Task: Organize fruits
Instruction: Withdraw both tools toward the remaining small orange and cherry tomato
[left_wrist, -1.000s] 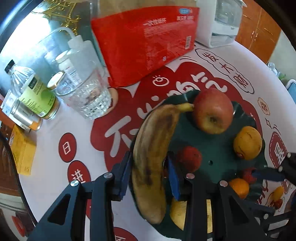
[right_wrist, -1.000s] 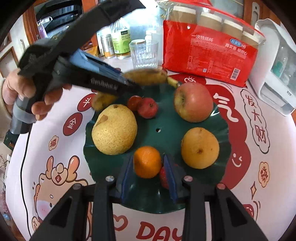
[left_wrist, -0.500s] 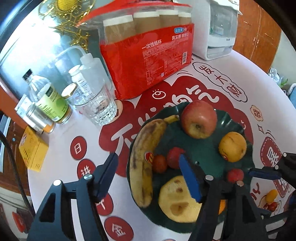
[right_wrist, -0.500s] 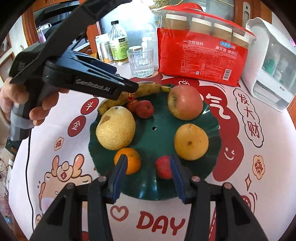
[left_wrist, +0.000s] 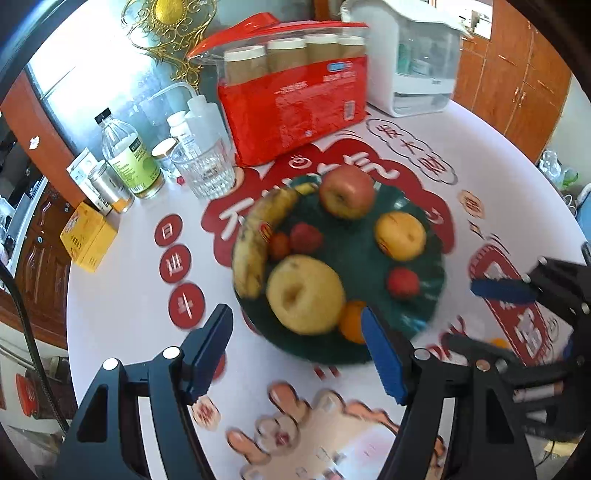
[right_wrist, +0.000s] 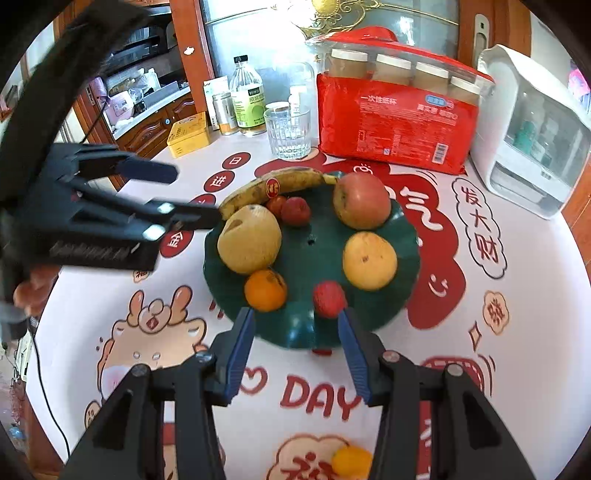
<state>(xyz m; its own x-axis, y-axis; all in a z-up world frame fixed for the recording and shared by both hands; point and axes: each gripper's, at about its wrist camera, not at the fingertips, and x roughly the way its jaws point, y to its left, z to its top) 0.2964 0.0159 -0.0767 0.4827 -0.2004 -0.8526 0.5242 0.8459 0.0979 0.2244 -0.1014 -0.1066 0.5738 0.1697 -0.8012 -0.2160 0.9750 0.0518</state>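
A dark green plate (right_wrist: 406, 254) (left_wrist: 432, 288) holds a banana (right_wrist: 280, 182) (left_wrist: 258, 240), a red apple (right_wrist: 362, 201) (left_wrist: 347, 192), a large pear (right_wrist: 249, 240) (left_wrist: 304, 295), a yellow pear (right_wrist: 369, 260) (left_wrist: 400, 230), an orange (right_wrist: 265, 290) and small red fruits (right_wrist: 328, 299). My left gripper (left_wrist: 297, 347) is open and empty, raised above the plate's near rim. My right gripper (right_wrist: 297, 350) is open and empty, just short of the plate's front rim. A small orange fruit (right_wrist: 351, 459) lies on the table between the right gripper's arms.
A glass (right_wrist: 288, 131), bottles (right_wrist: 247, 98), a yellow box (right_wrist: 188, 134), a red pack of paper cups (right_wrist: 399, 107) and a white appliance (right_wrist: 528, 129) stand behind the plate. The left gripper's body (right_wrist: 92, 218) hangs at the left of the right wrist view.
My left gripper let go of the banana, opened and pulled back and up from the plate. My right gripper opened off the orange and drew back to the plate's front.
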